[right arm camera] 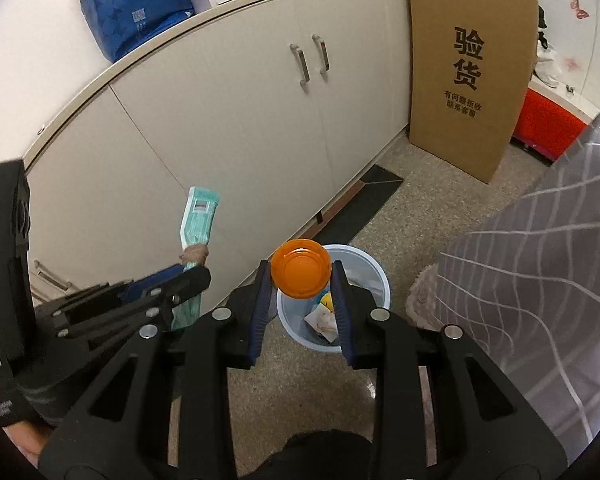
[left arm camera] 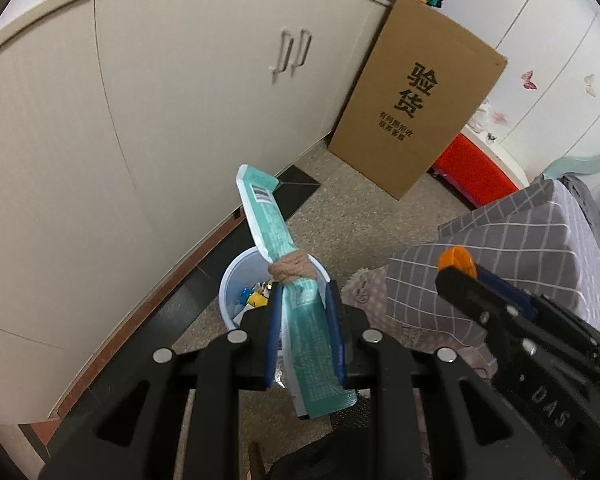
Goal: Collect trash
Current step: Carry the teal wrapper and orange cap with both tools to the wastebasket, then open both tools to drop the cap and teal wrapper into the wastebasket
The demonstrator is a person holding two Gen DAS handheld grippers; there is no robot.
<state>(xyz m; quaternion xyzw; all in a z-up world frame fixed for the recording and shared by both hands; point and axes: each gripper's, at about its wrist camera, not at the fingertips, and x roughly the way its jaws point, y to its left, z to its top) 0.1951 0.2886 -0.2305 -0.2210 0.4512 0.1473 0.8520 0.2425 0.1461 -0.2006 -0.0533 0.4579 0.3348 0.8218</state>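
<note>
Right wrist view shows the right gripper clenched on an orange cap directly above the white bin, while the left gripper grasps a teal wrapper, long axis upright, over the bin's edge.

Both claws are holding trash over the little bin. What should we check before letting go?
1. Left gripper shut on the teal wrapper: ok.
2. Right gripper shut on the orange cup: ok.
3. Bin standing upright with its mouth open: ok.
4. Room left in the bin: ok, only some scraps at the bottom.
5. Orange cup right over the bin mouth: cannot tell, it looks near the rim.
6. Long wrapper will drop inside without catching the rim: cannot tell.
</note>
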